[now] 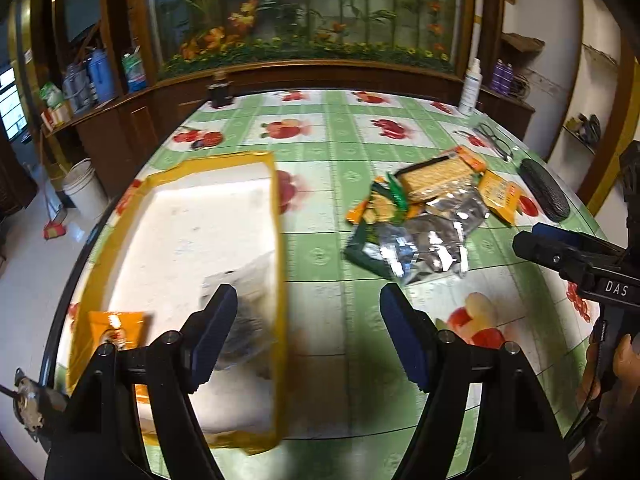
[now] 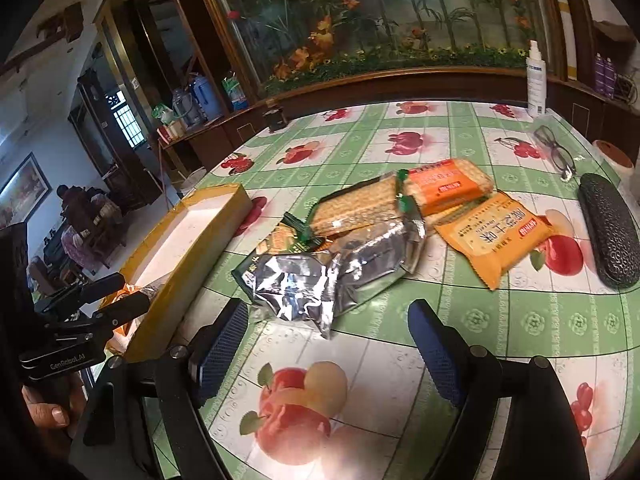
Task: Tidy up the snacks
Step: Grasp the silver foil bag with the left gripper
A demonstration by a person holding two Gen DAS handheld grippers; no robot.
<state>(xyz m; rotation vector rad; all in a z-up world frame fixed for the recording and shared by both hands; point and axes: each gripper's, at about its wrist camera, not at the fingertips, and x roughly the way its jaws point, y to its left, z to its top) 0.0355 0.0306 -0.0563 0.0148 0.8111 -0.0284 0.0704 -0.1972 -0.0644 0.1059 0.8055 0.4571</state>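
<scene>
We have both claws spread wide and holding nothing: the left gripper (image 1: 308,320) hangs over the near right edge of the box (image 1: 276,240), and the right gripper (image 2: 328,344) hovers above bare tablecloth (image 2: 520,320) low in its frame. The box sits at the left of the left view, its long axis running away from us toward the upper centre; an orange packet (image 1: 116,322) already lies in its near left corner, and a pale bag (image 1: 248,312) (blurred, so we cannot say what it holds) lies just beyond the left finger. The snack pile (image 2: 360,240) waits in the middle of the right view, directly ahead of and slightly left of the right claw. Its nearest piece, a silver pouch (image 2: 296,292), lies just beyond the left finger (image 2: 224,340), with its long side crossing our line of approach rather than following it. The orange wrapper (image 2: 496,236) lies further up and right, angled toward the lower right. We judge the right claw clearly nearer the pile, so it should reach forward and a little left for the silver pouch.
</scene>
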